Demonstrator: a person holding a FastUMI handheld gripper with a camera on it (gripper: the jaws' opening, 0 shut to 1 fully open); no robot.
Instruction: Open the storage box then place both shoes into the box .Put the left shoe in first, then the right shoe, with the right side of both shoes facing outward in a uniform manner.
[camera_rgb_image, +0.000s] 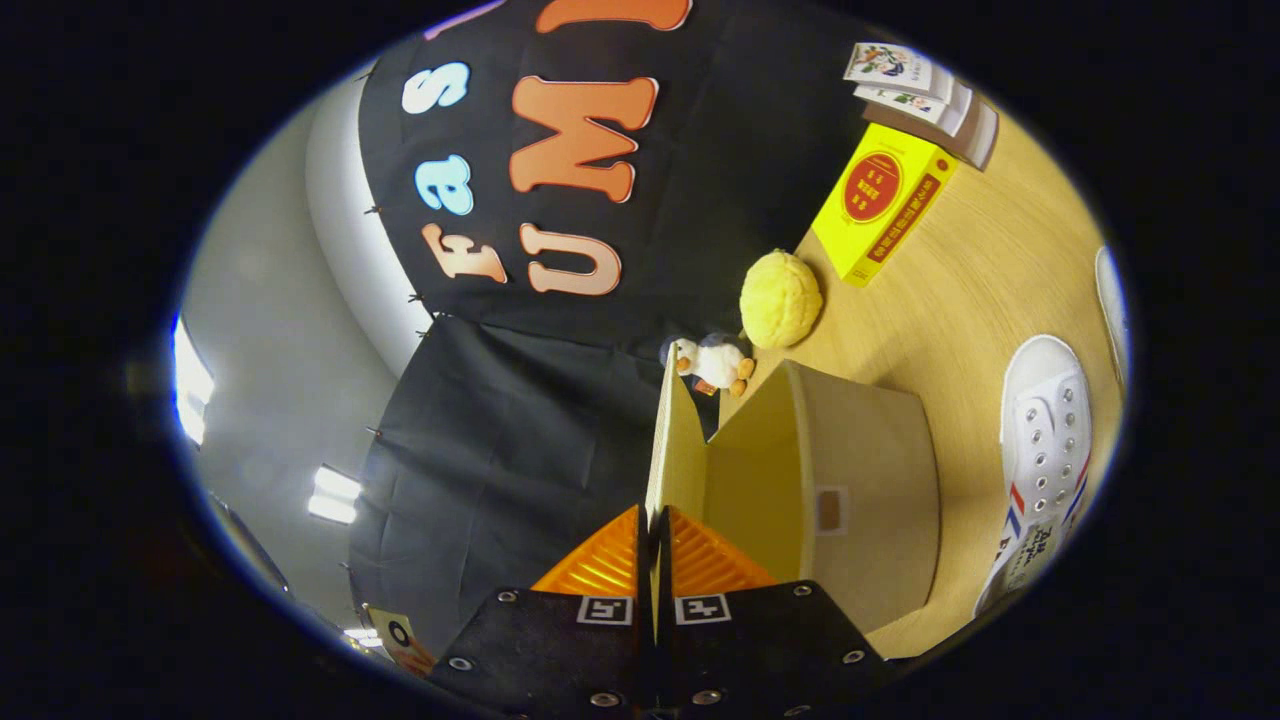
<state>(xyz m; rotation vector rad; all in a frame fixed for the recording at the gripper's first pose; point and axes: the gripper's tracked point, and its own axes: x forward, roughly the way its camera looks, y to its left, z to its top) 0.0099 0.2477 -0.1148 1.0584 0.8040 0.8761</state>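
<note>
I am looking along my gripper (655, 545) at the bottom centre of the frame, with the whole scene rolled sideways so the wooden table (985, 290) runs down the right. Both fingers are pinched on the thin lid (672, 440) of the storage box (860, 490), which rises edge-on from between them towards the middle of the frame. The lid stands swung away from the box body, so I judge the opening step is under way and nearly done. Next I would let go of the lid and move to the white shoe (1045, 440) lying at lower right, just beside the box. Beyond the box sit a small plush toy (717, 363), a yellow ball (780, 298), a yellow carton (885, 205) and stacked books (925, 95); none blocks the way to the shoe.
</note>
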